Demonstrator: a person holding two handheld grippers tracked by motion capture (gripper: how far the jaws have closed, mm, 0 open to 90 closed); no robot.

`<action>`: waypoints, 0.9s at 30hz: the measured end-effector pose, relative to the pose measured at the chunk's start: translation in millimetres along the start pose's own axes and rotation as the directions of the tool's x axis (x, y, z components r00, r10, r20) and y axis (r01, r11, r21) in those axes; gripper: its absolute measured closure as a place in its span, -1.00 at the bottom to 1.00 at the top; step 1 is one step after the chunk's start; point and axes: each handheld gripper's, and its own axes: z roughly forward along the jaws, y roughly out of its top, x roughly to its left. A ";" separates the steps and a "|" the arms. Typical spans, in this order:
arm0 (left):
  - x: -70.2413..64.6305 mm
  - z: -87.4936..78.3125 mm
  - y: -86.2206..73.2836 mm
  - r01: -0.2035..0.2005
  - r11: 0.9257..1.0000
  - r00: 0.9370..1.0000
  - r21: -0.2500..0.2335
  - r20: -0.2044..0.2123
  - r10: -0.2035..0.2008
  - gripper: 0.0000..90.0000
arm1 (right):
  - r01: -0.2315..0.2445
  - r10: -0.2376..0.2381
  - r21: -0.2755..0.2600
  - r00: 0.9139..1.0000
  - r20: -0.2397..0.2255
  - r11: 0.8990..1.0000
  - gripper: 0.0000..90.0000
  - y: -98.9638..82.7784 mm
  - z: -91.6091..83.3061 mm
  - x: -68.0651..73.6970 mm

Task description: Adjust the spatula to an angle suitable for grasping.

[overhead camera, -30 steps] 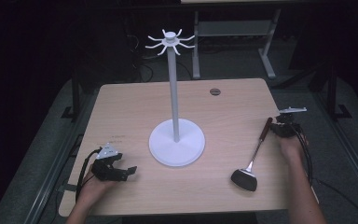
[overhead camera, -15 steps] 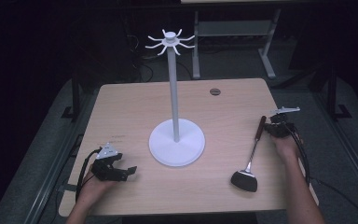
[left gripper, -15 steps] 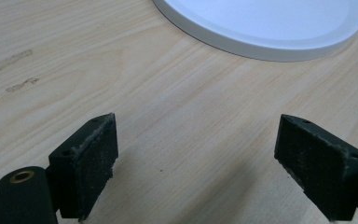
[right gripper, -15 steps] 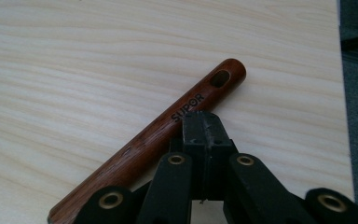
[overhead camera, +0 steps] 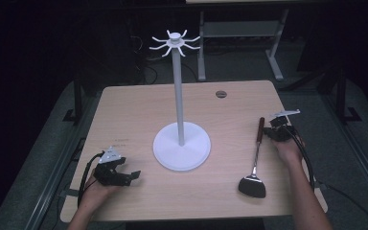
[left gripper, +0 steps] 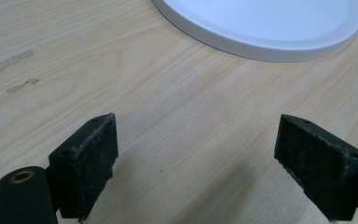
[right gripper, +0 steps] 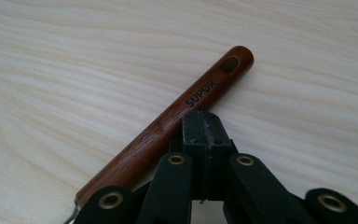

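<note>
Pale wood-grain surface (right gripper: 74,56) is looking matt; the spatula handle (right gripper: 168,126) is showing glossy reddish wood; the stand base (left gripper: 270,23) is gleaming smooth white.

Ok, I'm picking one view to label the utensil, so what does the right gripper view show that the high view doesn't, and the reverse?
Right gripper view alone: the SUPOR lettering and the hanging hole in the wooden handle, with the hand-held gripper's jaws pressed together beside it.
High view alone: the white hook stand, the utensil's dark head, the left hand-held gripper and the round table grommet.
Both: the handle, the right hand-held gripper and the wooden table.
</note>
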 end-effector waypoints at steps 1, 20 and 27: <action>0.1 -0.1 0.0 0.000 1.000 1.000 0.000 0.000 0.000 -0.71 | 0.000 0.000 0.001 1.000 -0.003 1.000 1.00 0.4 0.2 1.3; -0.1 0.2 -0.2 0.002 1.000 1.000 0.000 0.002 -0.002 -0.71 | 0.076 -0.075 0.011 0.994 -0.081 0.997 1.00 8.7 4.1 25.8; 0.1 -0.9 -0.2 -0.004 1.000 1.000 0.008 0.000 0.004 -0.71 | 0.113 -0.111 0.011 0.988 -0.110 0.994 1.00 11.2 6.3 36.8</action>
